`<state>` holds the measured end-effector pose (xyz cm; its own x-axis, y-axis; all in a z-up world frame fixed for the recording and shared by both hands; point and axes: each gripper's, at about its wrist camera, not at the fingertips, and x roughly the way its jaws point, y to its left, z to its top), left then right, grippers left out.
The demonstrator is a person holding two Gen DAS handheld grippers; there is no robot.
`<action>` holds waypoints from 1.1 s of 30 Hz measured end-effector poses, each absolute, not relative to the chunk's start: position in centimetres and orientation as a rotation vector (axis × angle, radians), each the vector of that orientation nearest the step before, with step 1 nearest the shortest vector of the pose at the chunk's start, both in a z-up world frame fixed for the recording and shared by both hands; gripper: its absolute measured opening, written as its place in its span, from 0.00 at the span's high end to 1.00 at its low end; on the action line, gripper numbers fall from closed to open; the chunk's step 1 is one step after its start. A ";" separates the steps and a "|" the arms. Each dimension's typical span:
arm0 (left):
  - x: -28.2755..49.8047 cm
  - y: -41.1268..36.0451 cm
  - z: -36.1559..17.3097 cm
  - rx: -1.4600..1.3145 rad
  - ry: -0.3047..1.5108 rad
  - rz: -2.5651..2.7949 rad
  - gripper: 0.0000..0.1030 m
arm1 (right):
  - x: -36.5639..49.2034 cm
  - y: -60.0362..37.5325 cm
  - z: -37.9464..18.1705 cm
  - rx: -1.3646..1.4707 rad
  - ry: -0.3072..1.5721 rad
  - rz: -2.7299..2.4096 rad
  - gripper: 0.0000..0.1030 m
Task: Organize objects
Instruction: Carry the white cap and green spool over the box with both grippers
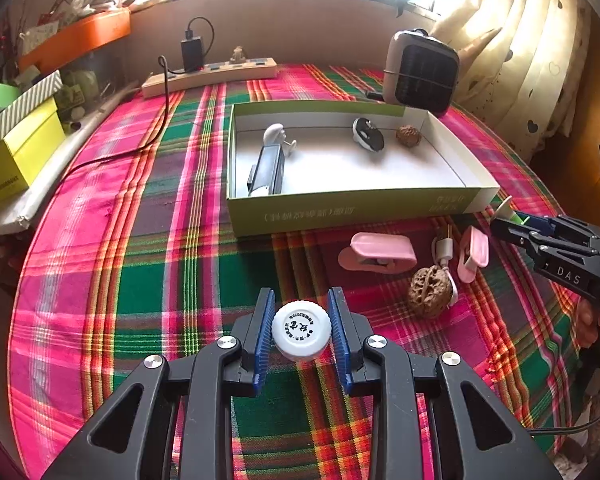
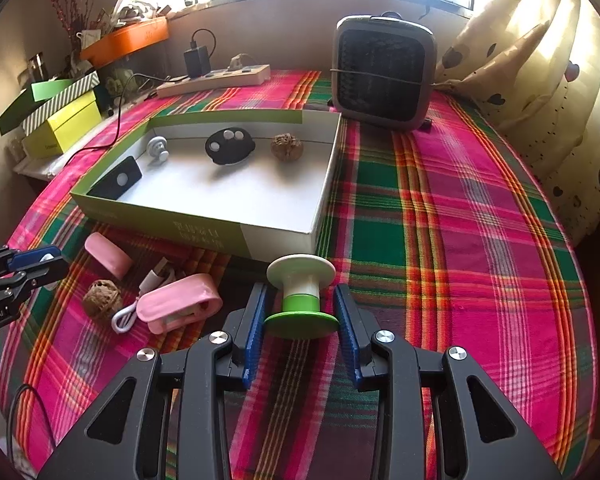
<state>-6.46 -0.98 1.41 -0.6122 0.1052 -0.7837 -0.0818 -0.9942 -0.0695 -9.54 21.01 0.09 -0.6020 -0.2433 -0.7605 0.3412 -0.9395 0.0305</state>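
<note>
Counter [image 1: 148, 264]: covered with a plaid cloth in pink, green and red; it carries all the things below.
Box [image 1: 340, 208]: shallow green-and-white cardboard box, open on top, at 12 o'clock from the left hand-held gripper. Inside lie a black fob [image 2: 230, 146], a second walnut [image 2: 286, 146], a white hook [image 2: 158, 150] and a dark flat device [image 2: 118, 180].
Heater [image 2: 384, 76]: small grey heater with a dark grille, upright just behind the far right corner of the box.
Power strip [image 1: 212, 74]: at 11 o'clock near the wall, with a black charger [image 1: 192, 54] plugged in it.
Left hand-held gripper [image 1: 301, 330]: the blue pads are closed against a white bottle cap [image 1: 301, 330] with printed letters on top; the cap sits between them, above the cloth.
Right hand-held gripper [image 2: 301, 334]: the jaws stand partly open on both sides of a green-and-white spool [image 2: 301, 296]; I cannot tell if the pads touch its green lower rim.
Pink clips: one pink clip [image 1: 378, 252] lies at 1 o'clock from the left hand-held gripper, near the front wall of the box; another pink clip [image 1: 474, 254] is to its right.
Walnut [image 1: 430, 290]: on the cloth between the clips, touching a white cable [image 1: 444, 250].
</note>
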 end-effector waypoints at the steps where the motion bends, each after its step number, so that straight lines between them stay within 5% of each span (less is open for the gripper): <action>1: -6.5 -1.0 1.6 -1.326 -0.042 2.731 0.76 | -9.5 21.1 0.2 1.181 0.165 -2.549 0.66; 33: -13.9 -0.5 5.9 -1.212 -0.065 2.703 0.76 | -12.7 18.1 4.1 1.080 0.162 -2.561 0.66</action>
